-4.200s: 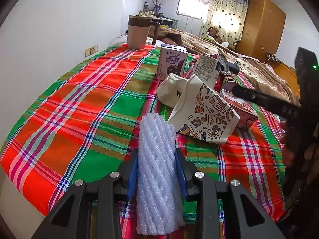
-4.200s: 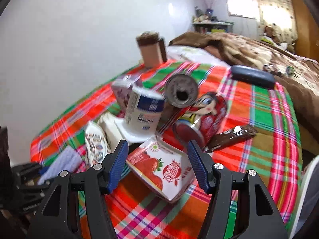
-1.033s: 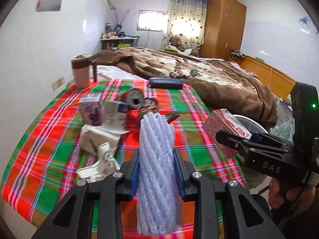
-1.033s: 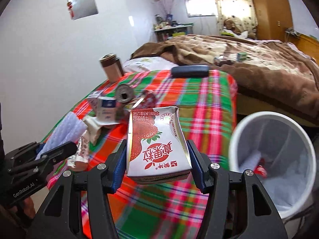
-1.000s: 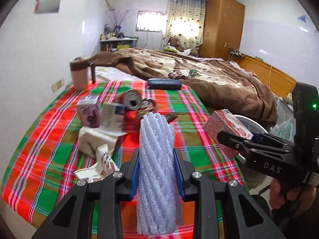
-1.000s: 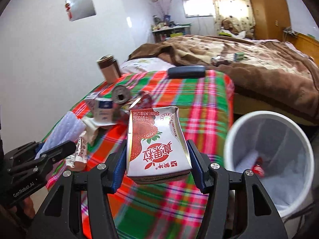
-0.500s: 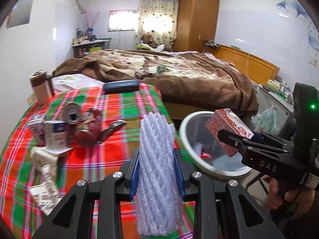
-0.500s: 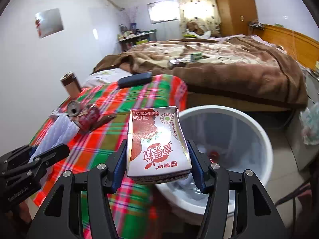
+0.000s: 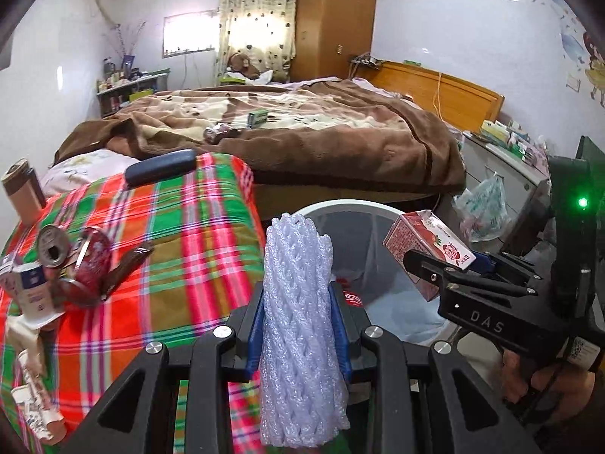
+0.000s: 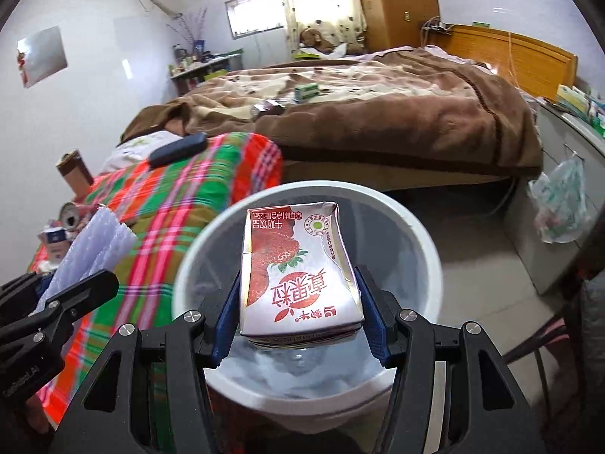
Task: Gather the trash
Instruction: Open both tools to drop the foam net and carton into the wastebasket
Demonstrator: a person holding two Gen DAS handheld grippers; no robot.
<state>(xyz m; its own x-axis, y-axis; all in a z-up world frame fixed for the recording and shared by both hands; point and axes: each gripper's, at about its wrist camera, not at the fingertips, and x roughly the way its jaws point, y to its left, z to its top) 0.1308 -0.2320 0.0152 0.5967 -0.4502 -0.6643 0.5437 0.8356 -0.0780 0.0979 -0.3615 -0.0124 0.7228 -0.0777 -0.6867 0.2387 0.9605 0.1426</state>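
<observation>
Milk carton (image 10: 298, 272) sits clamped in right gripper (image 10: 298, 321) above the white bin (image 10: 423, 242) (left gripper (image 9: 298, 325) grips a foam net (image 9: 298, 302)).

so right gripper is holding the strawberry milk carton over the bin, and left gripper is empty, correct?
Not quite: the left gripper is not empty. The left wrist view shows it shut on a white foam net sleeve. The rest holds: in the right wrist view the right gripper grips the strawberry milk carton above the white bin.
</observation>
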